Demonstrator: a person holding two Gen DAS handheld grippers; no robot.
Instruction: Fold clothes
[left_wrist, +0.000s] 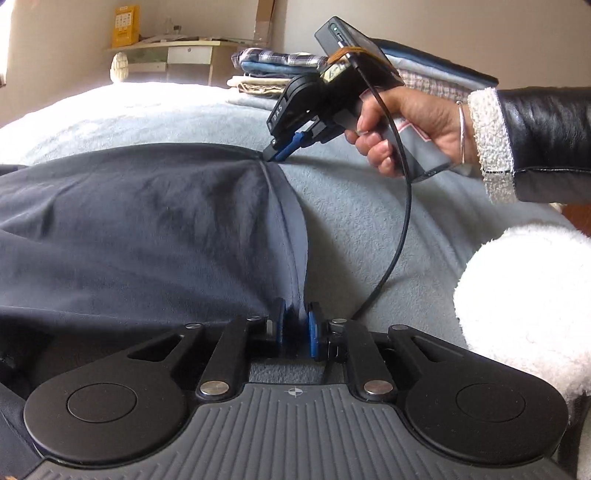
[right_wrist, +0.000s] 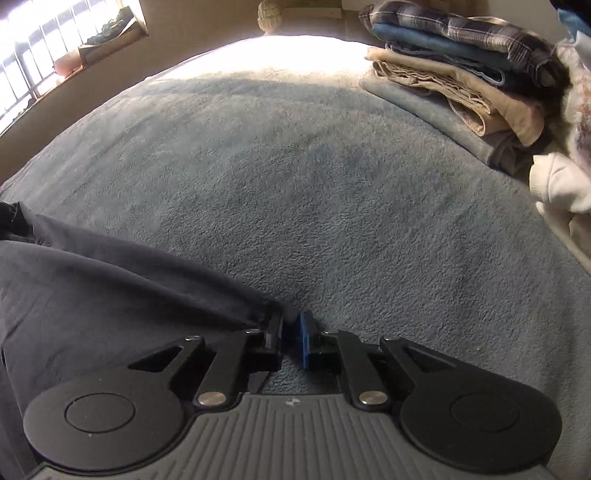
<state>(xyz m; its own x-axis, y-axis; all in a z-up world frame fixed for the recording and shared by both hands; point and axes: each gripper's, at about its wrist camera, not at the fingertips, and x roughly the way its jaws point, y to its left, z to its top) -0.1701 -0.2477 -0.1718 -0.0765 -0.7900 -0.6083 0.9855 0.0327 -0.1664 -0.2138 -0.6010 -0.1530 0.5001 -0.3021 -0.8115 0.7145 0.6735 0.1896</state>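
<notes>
Already a good share of the work looks done: a stack of folded clothes (right_wrist: 454, 74) sits at the far side of the bed (right_wrist: 295, 184), well apart from where I'm working. What's left, as I judge it, is the dark garment (left_wrist: 129, 221) in front of me, which is not yet folded into a neat shape.

It lies spread over the grey fleece bed cover, a soft navy or charcoal cloth with a matte, slightly brushed look. One edge runs as a raised ridge between my two tools, showing a lighter blue-grey side along the seam. The rest slumps away in loose wrinkles to my left.

My left gripper (left_wrist: 295, 325) has its jaws drawn narrow, pinching the near end of that edge between the blue pads. My right gripper (left_wrist: 280, 153), held in my right hand (left_wrist: 399, 125), has its jaws nearly together on the far corner of the same edge; from its own camera the cloth bunches right at the left jaw. So I judge both ends gripped, ready to carry this edge across for the next fold.
</notes>
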